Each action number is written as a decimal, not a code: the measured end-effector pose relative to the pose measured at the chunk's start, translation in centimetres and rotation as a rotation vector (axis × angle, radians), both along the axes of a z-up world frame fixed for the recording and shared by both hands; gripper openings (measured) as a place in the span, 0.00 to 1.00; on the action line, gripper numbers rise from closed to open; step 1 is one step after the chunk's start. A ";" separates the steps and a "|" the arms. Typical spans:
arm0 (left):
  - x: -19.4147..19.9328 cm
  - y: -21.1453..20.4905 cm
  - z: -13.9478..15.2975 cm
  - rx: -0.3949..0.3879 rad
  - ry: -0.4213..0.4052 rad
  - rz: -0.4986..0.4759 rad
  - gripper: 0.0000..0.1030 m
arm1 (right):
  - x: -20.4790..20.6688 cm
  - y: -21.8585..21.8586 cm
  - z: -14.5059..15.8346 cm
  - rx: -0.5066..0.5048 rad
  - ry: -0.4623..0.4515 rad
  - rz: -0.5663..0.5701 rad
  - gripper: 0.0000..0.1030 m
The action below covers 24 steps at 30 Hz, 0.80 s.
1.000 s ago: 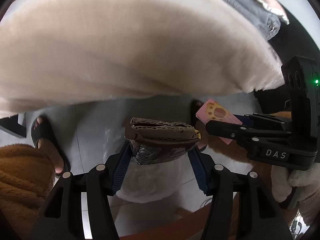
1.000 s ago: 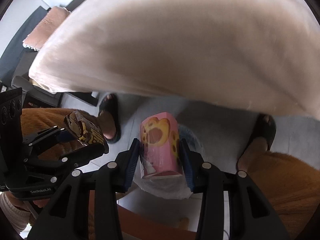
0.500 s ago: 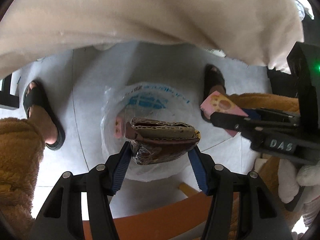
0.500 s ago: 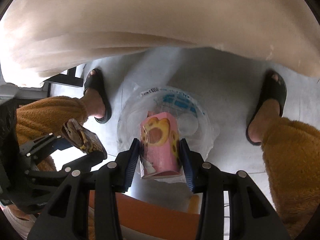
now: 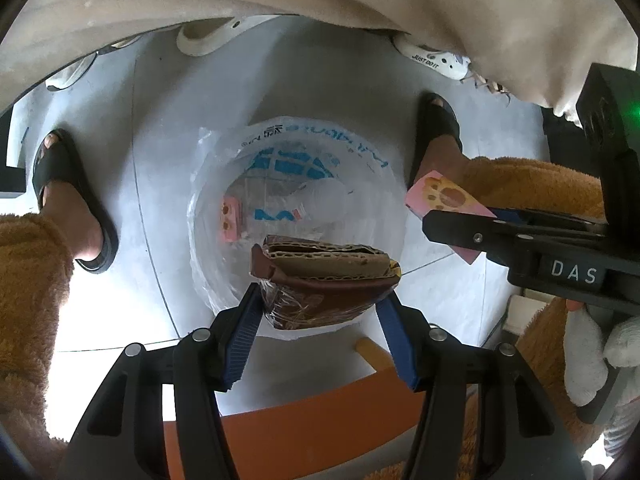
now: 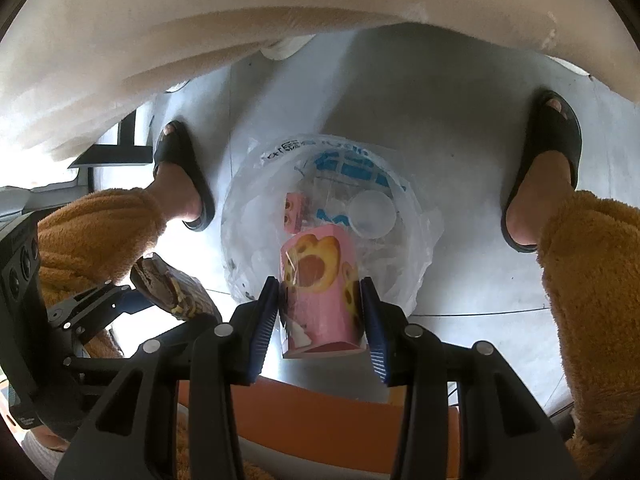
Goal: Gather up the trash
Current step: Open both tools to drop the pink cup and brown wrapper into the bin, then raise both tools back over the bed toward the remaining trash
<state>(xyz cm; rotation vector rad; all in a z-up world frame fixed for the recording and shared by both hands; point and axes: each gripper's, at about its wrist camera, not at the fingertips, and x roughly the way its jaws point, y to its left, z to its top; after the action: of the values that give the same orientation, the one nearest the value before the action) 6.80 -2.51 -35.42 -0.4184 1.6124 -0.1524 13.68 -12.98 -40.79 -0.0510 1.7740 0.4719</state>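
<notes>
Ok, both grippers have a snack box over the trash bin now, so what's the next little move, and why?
Probably open the left gripper and let the brown box drop. It hangs directly above the bag-lined bin, where a small pink box already lies. The right gripper holds its pink box over the same opening, so it could release right after.

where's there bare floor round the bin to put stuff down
Bare grey floor lies beyond the lined trash bin, toward the white shoes, and between the bin and each black sandal. Inside the bin it is crowded with a pink box and plastic.
</notes>
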 end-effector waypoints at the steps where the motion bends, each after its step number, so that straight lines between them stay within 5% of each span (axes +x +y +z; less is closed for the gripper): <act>1: 0.0 -0.1 0.0 0.007 0.001 -0.007 0.55 | 0.0 0.0 0.0 -0.002 -0.002 0.001 0.41; 4: -0.1 -0.4 -0.2 0.027 0.010 -0.019 0.57 | 0.0 -0.1 0.2 -0.001 -0.008 -0.006 0.41; 7: 0.0 -0.3 0.0 0.050 0.001 -0.013 0.70 | 0.1 -0.3 0.2 -0.003 -0.009 -0.023 0.48; 10: 0.1 -0.4 0.4 0.061 -0.015 -0.018 0.71 | 0.2 -0.5 0.5 -0.001 -0.025 -0.035 0.56; 24: -0.5 0.0 3.2 0.100 -0.125 0.012 0.71 | -0.2 -0.2 4.3 0.043 -0.165 -0.014 0.56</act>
<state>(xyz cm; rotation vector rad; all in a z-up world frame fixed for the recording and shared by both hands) 6.28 -2.54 -32.22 -0.3351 1.4871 -0.0864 13.44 -13.21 -36.50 -0.0459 1.6011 0.4816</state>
